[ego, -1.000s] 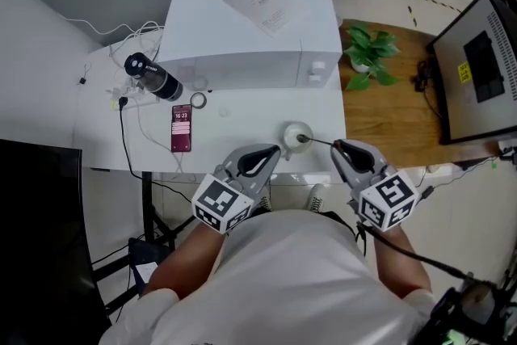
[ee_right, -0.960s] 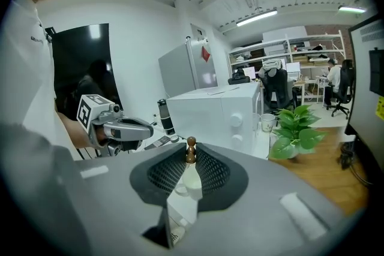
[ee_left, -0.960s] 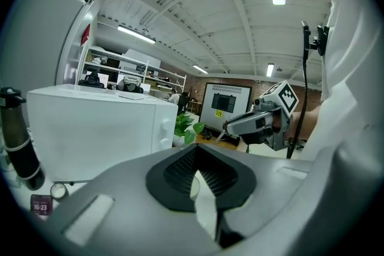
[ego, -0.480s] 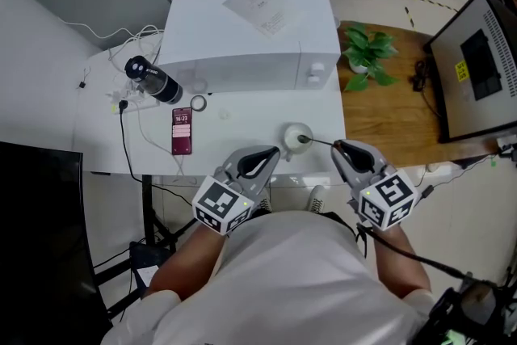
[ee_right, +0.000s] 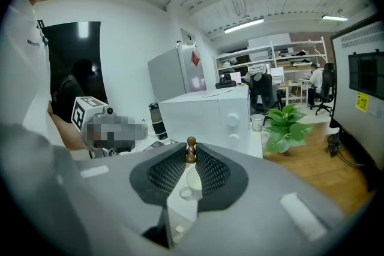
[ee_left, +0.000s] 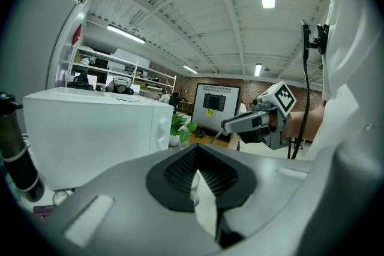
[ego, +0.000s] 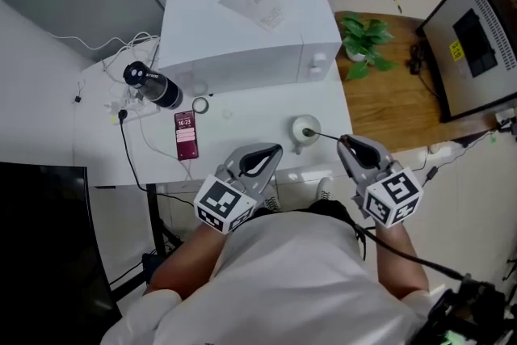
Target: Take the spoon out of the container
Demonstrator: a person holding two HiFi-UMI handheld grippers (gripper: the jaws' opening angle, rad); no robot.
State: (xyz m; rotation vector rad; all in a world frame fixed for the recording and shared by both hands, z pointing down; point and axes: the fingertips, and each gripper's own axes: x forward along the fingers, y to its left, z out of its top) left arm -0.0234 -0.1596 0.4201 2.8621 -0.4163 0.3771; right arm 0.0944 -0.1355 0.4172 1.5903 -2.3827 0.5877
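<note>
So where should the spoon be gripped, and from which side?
Grip the spoon by the knobbed end of its handle, coming from the person's right. Its bowl end sits down in the cup, and the thin handle leans out over the rim toward that side. The right tool is clamped on that end.

Smooth white casing, faintly glossy, on the microwave (ego: 242, 28); in front of it a matt white tabletop (ego: 242, 137) and a glossy, ceramic-looking cup (ego: 300, 125); to its right, a warm wood-grain board (ego: 388, 101); the spoon (ee_right: 191, 150) ends in polished brown wooden beads; the right gripper (ego: 349, 143) is matt grey plastic, its pads (ee_right: 211, 172) black, ribbed and rubbery.
</note>
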